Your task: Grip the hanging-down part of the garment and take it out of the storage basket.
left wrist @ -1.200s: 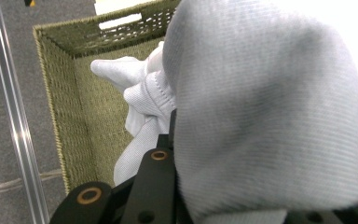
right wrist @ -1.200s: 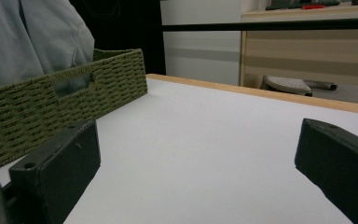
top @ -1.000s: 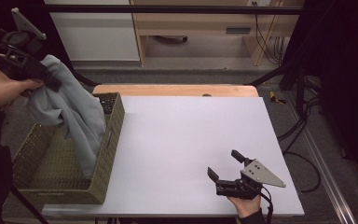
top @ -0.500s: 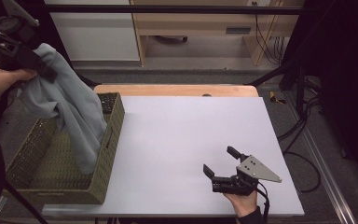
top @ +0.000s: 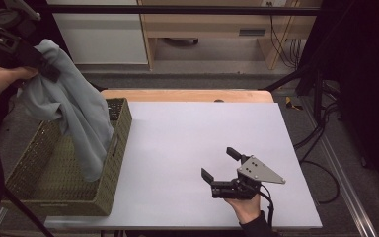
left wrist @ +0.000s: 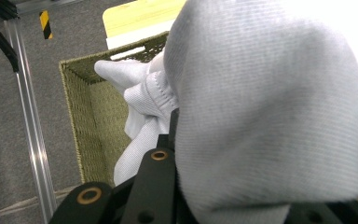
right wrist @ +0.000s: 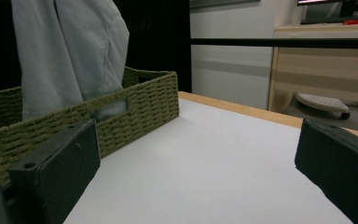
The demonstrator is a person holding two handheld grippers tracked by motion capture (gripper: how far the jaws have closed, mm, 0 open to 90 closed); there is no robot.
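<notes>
One cloth [top: 74,113], one basket [top: 113,168], two tongs [top: 220,164]

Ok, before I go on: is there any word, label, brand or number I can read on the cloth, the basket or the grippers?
None can be read.
grey cloth: plain, with a stitched hem and no tag on the parts in view.
woven basket: no label.
right gripper and its grey plate: only screw holes.
left gripper, shut on the cloth: no marking.

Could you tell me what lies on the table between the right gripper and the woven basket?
Nothing: in the high view the white tabletop is bare between the right gripper and the basket. The right gripper view shows the same bare stretch.
</notes>
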